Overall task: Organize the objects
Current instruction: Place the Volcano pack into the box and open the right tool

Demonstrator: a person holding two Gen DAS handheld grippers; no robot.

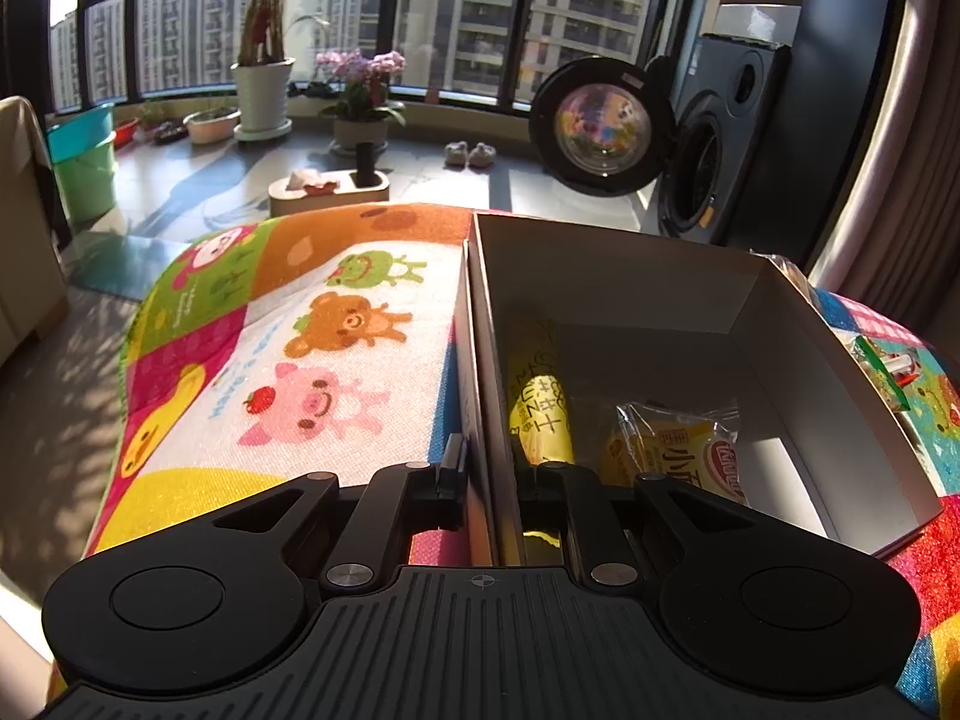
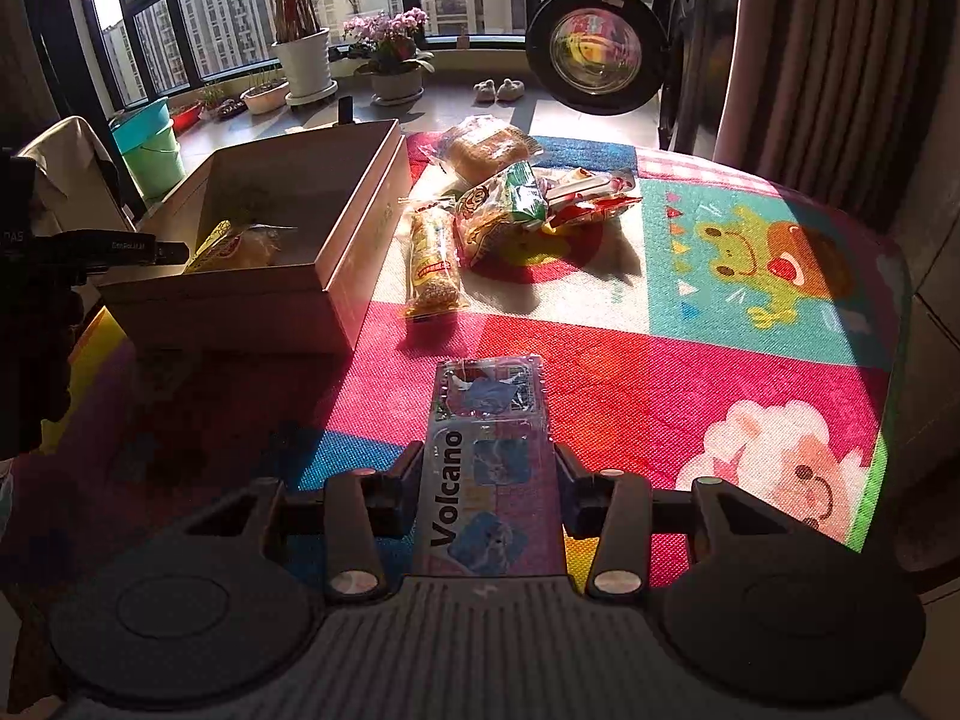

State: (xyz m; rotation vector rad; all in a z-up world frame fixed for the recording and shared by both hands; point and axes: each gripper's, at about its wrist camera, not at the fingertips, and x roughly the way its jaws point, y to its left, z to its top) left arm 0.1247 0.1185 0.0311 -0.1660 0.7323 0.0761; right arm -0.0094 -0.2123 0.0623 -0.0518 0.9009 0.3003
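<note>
**Snack sorting on cartoon play mat — item record**

Left gripper (image 1: 487, 468): seen at the bottom centre of the left wrist view, its two fingers closed on the near left wall of the cardboard box (image 1: 798, 324), one finger outside the wall and one inside.

Cardboard box: open-topped, pale inside, set on the animal-print mat (image 1: 312, 324); it fills the right half of the left wrist view and the left middle of the right wrist view. Two items are held in it — a yellow tube-shaped pack (image 1: 537, 402) lying along the left wall, and a yellow wrapped snack (image 1: 684, 450) just beside it towards the bottom centre.

Right gripper (image 2: 487, 480): at the bottom centre of the right wrist view, its fingers clamped on either side of the Volcano packet (image 2: 489, 468), a flat clear-wrapped strip with blue pictures, held above the red patch of the mat and apart from the box.

Loose items, upper centre of the right wrist view: a long sesame-coated bar (image 2: 433, 261) just beside the box's right wall; a green-and-yellow snack bag (image 2: 501, 210); a red-and-white wrapper (image 2: 591, 198); a wrapped bun (image 2: 489, 147) farthest back. These four are clustered, touching or overlapping.

Background: washing machine door (image 2: 597, 48) open, upper right; potted plants (image 2: 306, 54) by the window.
</note>
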